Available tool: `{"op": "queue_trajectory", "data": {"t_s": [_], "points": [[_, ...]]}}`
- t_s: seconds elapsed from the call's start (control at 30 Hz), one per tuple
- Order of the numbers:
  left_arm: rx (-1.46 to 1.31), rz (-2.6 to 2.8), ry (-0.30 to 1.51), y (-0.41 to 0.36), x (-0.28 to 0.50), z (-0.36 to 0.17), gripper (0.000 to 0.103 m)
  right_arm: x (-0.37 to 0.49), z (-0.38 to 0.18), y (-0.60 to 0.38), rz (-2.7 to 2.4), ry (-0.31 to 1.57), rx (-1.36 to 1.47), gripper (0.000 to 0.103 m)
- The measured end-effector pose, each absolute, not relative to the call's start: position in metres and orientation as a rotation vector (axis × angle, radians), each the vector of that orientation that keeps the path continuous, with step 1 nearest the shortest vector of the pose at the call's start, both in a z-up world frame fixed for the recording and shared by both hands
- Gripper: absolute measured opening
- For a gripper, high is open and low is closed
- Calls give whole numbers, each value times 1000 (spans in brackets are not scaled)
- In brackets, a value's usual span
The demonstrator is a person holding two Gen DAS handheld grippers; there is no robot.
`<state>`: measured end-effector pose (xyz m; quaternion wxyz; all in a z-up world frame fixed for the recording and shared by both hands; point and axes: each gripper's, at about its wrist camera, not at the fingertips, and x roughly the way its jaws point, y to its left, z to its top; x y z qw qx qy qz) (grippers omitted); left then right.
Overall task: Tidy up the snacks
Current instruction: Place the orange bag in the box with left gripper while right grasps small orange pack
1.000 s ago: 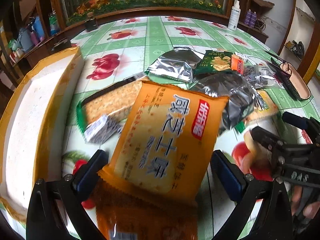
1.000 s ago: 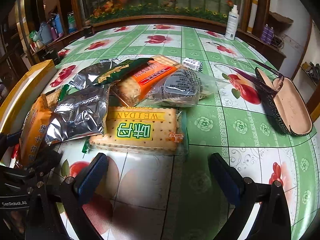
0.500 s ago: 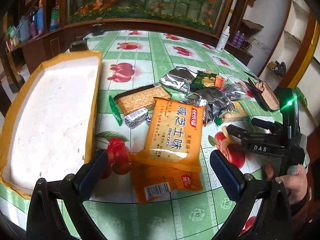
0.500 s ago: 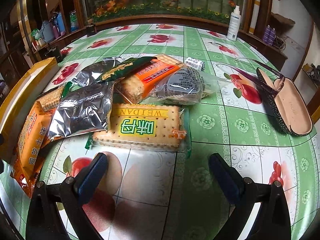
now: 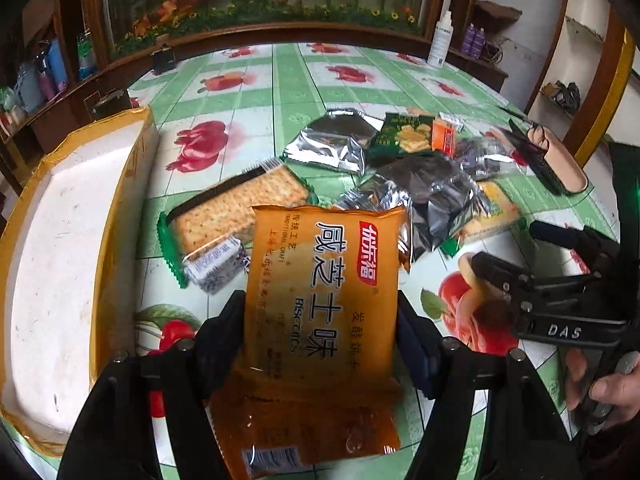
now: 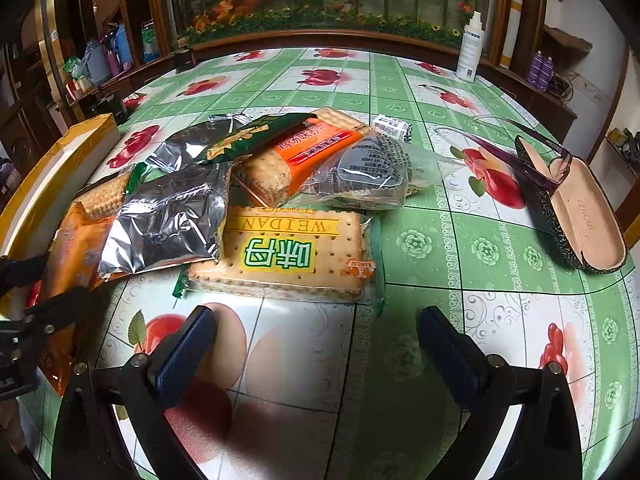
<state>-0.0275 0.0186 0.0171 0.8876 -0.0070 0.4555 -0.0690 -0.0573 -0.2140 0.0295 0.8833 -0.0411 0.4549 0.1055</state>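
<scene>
My left tool (image 5: 320,332) has just been closing, and its two pads now press on the sides of the orange biscuit packet (image 5: 324,280), which stands up between them with its printed face toward me. The packet's lower end hangs down in front of the tool's frame.

Just behind the packet lie a cracker pack with green ends (image 5: 236,212) and a small white-and-blue wrapped sweet (image 5: 216,260) touching it. Further back sits the rest of the snack pile: a silver foil bag (image 5: 336,144), a dark green packet (image 5: 404,136) and a crumpled dark foil bag (image 5: 432,200), all on the desk (image 5: 304,80) with its green-and-fruit cloth. To the left of the pile is a white foam box with yellow tape on its rim (image 5: 60,240).

My right tool (image 6: 316,344) hangs with its pads well apart and nothing between them, above a bare patch of the cloth. Just beyond it lies a flat yellow-labelled cracker pack (image 6: 280,256), then an orange-wrapped cracker pack (image 6: 304,152) and a clear bag (image 6: 372,172). Off to the right is an open glasses case (image 6: 576,216) with purple glasses (image 6: 520,156) resting on it. A white spray bottle (image 6: 470,48) stands at the far edge.
</scene>
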Motion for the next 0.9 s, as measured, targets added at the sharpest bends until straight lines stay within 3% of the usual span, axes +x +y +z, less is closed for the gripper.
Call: {"op": "queue_trajectory", "data": {"t_s": [0.43,0.6,0.7,0.9], "points": [[-152,-137,826,79,-87,68,69,-70,44,-212,425,898,21,100],[-182,-102,801,107,-107,73,70,-101,67,-200,746,786,52,98],[-198,-92,787,120,-114,75,70,-110,67,-184,968,839,92,98],[-238,-63,760,140,-122,78,70,-132,74,-117,1104,823,-289,98]]}}
